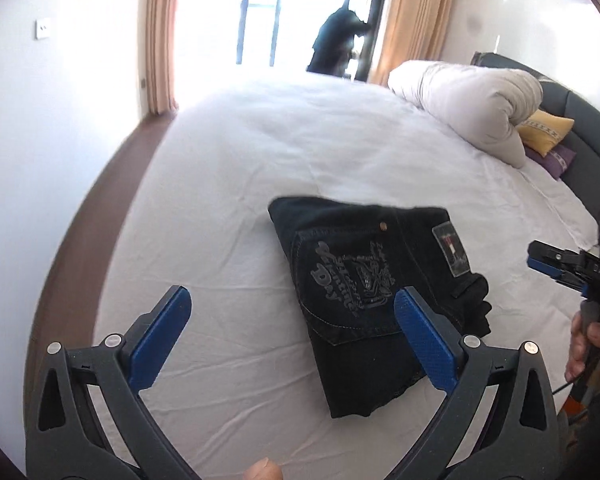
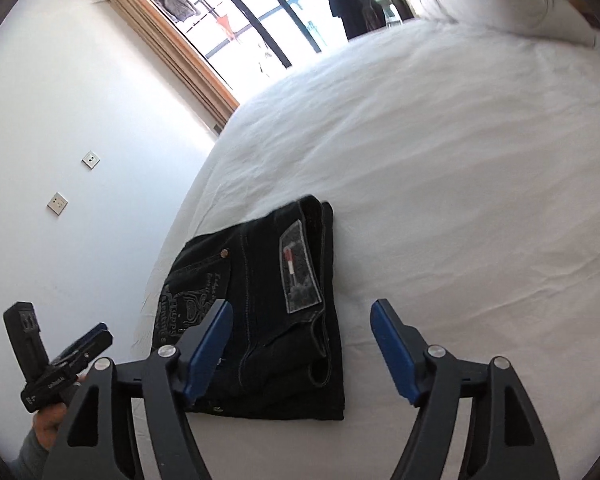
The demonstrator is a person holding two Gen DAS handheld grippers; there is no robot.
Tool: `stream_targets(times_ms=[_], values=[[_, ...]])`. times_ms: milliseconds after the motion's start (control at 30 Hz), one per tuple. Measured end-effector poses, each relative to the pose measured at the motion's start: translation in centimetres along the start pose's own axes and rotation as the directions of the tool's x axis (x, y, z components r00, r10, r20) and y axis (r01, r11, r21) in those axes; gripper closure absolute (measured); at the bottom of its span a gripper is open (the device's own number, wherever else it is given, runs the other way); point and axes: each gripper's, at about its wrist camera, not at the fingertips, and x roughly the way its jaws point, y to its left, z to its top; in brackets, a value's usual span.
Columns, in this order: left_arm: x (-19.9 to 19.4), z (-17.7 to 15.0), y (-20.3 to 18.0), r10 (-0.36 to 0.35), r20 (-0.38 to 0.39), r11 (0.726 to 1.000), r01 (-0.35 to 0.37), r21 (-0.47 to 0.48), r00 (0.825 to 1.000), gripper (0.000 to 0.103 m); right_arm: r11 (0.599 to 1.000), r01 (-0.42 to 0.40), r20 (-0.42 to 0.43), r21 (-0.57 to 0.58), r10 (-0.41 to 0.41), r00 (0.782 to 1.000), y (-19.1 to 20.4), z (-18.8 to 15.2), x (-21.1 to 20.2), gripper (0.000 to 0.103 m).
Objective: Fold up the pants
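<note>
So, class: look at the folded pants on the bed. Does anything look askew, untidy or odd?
Mostly tidy: the pants lie in a compact fold on the bed. One flaw: dark fabric bunches out past the fold's edge beside the patch, so that side is not flush. Both grippers, left and right, are open and hold nothing.

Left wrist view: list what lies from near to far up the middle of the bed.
Left claw → folded black pants → bare white sheet → window with curtains.
</note>
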Motion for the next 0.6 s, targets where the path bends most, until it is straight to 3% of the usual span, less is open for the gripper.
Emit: stream_targets(times_ms=[67,133,267,300,367,467,533,600], values=[[-4.8,0.5,-1.0,0.082,0.134,0.996,-0.086,0.026,0.988,0.0,0.995,0.055,0.125,-0.078,-0.045,0.991,2.6,-0.5,-4.0,0.013],[-9.2,0.8,-2.2,0.131,0.25,0.989,-0.145,0.037,0.959,0.0,0.986,0.086,0.264,-0.14,-0.047,0.963,5.5,-1.2,-8.1,0.0],[-18.3,0.6,-4.6,0.18,0.484,0.971,-0.233,0.051,0.857,0.0,0.966,0.14,0.493,-0.217,-0.015,0.87,10.5,-1.9,-15.2,0.0],[-20.1,0.6,-5.0,0.167,0.512,0.971,-0.231,0.063,0.843,0.0,0.961,0.164,0.542,-0.224,-0.017,0.84,11.7,-2.2,-16.7,0.0],[-22.5,0.9,-5.8,0.154,0.519,0.971,-0.227,0.08,0.841,0.0,0.949,0.232,0.612,-0.215,-0.054,0.789,13.7,-2.6,-19.3,0.0],[-24.9,1.4,-6.4,0.112,0.486,0.98,-0.178,0.092,0.867,0.0,0.936,0.3,0.672,-0.184,-0.103,0.733,15.9,-3.2,-22.3,0.0],[-25.5,1.6,-6.5,0.093,0.457,0.985,-0.15,0.09,0.885,0.0,0.94,0.277,0.671,-0.197,-0.076,0.737,16.8,-3.6,-23.7,0.0],[-25.3,1.8,-6.8,0.098,0.407,0.986,-0.144,0.083,0.908,0.0,0.94,0.278,0.629,-0.197,-0.096,0.771,17.5,-3.7,-24.2,0.0]])
